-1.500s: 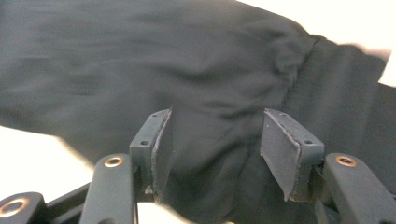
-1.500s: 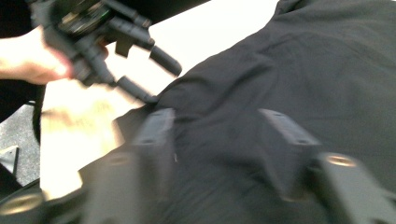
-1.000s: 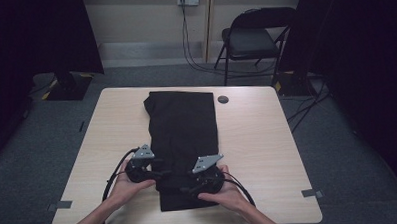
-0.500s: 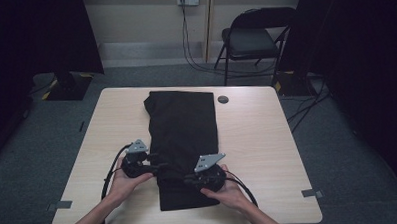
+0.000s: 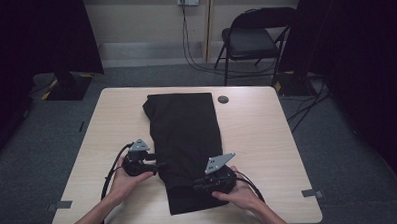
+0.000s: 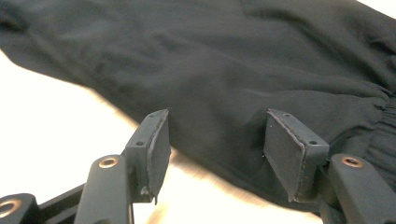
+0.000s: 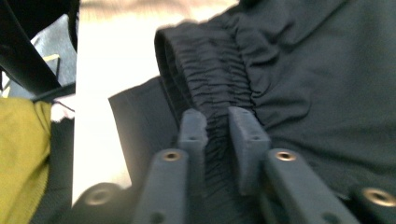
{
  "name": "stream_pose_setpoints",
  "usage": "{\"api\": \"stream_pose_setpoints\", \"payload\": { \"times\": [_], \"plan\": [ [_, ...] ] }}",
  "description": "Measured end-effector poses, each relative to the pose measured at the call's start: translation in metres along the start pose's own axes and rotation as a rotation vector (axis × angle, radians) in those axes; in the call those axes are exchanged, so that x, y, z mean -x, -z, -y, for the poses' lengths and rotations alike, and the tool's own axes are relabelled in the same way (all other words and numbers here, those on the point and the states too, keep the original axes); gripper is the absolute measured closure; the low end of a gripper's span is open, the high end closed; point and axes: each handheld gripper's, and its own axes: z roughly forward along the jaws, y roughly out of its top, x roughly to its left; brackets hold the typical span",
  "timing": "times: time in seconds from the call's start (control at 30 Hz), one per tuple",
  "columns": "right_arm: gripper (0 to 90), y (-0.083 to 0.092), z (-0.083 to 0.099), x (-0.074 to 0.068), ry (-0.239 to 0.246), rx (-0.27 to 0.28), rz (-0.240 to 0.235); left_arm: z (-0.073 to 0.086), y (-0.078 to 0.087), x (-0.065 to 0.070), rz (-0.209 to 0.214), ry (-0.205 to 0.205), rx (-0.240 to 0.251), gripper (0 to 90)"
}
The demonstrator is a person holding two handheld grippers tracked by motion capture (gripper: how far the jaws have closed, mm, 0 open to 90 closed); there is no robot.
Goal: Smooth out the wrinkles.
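1. The table (image 5: 267, 134) fills the middle of the high view. Its near edge is cut off by the bottom of the frame.
2. I see the black trousers (image 5: 187, 137) lying flat down the middle of the table, from the far edge to near the front. They are so dark that I cannot make out folds there.
3. My left gripper (image 5: 161, 166) sits lower left of centre, at the side edge of the cloth. In the left gripper view its jaws stand wide, and the cloth edge (image 6: 219, 121) lies between them without being pressed.
4. My right gripper (image 5: 195, 183) is lower middle. Its jaws are narrow and have just been opening a little. The wrinkly waistband (image 7: 217, 93) sits between them. That view is blurry, so I cannot tell if the pads pinch it.
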Motion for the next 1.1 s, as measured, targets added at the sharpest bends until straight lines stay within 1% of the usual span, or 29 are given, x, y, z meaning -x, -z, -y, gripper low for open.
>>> {"api": "stream_pose_setpoints", "payload": {
  "times": [0.07, 0.1, 0.13, 0.2, 0.23, 0.27, 0.33, 0.37, 0.4, 0.43, 0.53, 0.6, 0.63, 0.67, 0.7, 0.73, 0.77, 0.8, 0.83, 0.87, 0.93, 1.0, 1.03, 1.1],
  "plan": [
    [67.8, 0.005, -0.003, 0.002, -0.013, 0.031, -0.004, -0.003, 0.0, 0.003, 0.012, -0.015, 0.009, 41.4],
    [63.2, 0.008, -0.004, 0.003, -0.027, 0.049, 0.001, -0.004, 0.0, 0.004, 0.015, -0.025, 0.008, 42.3],
    [63.2, 0.011, -0.006, 0.004, -0.036, 0.067, 0.004, -0.005, -0.001, 0.005, 0.015, -0.034, 0.008, 43.5],
    [62.3, 0.015, -0.008, 0.007, -0.049, 0.107, 0.007, -0.006, -0.005, 0.005, 0.023, -0.025, 0.006, 45.0],
    [61.4, 0.015, -0.009, 0.009, -0.063, 0.121, 0.008, -0.007, -0.008, 0.005, 0.026, -0.03, 0.001, 46.5],
    [60.9, 0.015, -0.009, 0.011, -0.065, 0.121, 0.008, -0.007, -0.01, 0.005, 0.025, -0.033, -0.002, 47.4],
    [61.1, 0.016, -0.012, 0.012, -0.066, 0.127, 0.034, -0.005, -0.014, 0.006, 0.025, -0.043, -0.018, 47.7],
    [60.8, 0.016, -0.013, 0.014, -0.068, 0.128, 0.047, -0.004, -0.016, 0.007, 0.018, -0.052, -0.026, 47.7],
    [60.8, 0.017, -0.014, 0.016, -0.075, 0.145, 0.041, -0.002, -0.017, 0.007, 0.02, -0.045, -0.029, 47.7],
    [60.3, 0.018, -0.015, 0.018, -0.091, 0.165, 0.036, -0.001, -0.017, 0.008, 0.017, -0.055, -0.037, 47.6],
    [59.5, 0.023, -0.019, 0.017, -0.079, 0.177, 0.044, 0.003, -0.023, 0.013, 0.017, -0.072, -0.061, 44.9],
    [58.7, 0.028, -0.019, 0.017, -0.082, 0.188, 0.055, 0.005, -0.024, 0.014, 0.002, -0.085, -0.056, 44.0],
    [57.3, 0.029, -0.019, 0.019, -0.088, 0.194, 0.074, 0.005, -0.025, 0.014, 0.002, -0.082, -0.057, 43.9],
    [55.0, 0.029, -0.018, 0.02, -0.092, 0.186, 0.106, 0.005, -0.024, 0.014, 0.005, -0.084, -0.056, 43.9],
    [55.1, 0.027, -0.017, 0.022, -0.093, 0.169, 0.144, 0.005, -0.024, 0.013, 0.006, -0.089, -0.059, 43.9],
    [54.1, 0.023, -0.015, 0.025, -0.105, 0.15, 0.161, 0.006, -0.025, 0.014, 0.005, -0.091, -0.053, 43.9],
    [53.9, 0.018, -0.014, 0.028, -0.108, 0.13, 0.163, 0.006, -0.024, 0.014, 0.0, -0.105, -0.059, 43.8],
    [52.3, 0.014, -0.012, 0.031, -0.106, 0.115, 0.181, 0.006, -0.025, 0.016, -0.008, -0.113, -0.058, 43.8],
    [49.1, 0.009, -0.01, 0.035, -0.12, 0.104, 0.193, 0.006, -0.025, 0.016, -0.015, -0.118, -0.06, 43.8],
    [48.5, 0.004, -0.009, 0.039, -0.128, 0.09, 0.199, 0.006, -0.025, 0.016, -0.017, -0.116, -0.058, 43.7],
    [44.6, -0.004, -0.007, 0.045, -0.107, 0.062, 0.259, 0.006, -0.025, 0.016, -0.013, -0.113, -0.056, 43.7],
    [41.8, -0.01, -0.006, 0.053, -0.135, 0.054, 0.274, 0.006, -0.024, 0.015, -0.006, -0.113, -0.06, 43.7],
    [40.5, -0.013, -0.005, 0.055, -0.126, 0.044, 0.291, 0.006, -0.024, 0.015, -0.002, -0.104, -0.06, 43.7],
    [38.4, -0.018, -0.002, 0.058, -0.14, 0.026, 0.291, 0.006, -0.024, 0.014, 0.005, -0.094, -0.056, 43.7]
  ]
}}
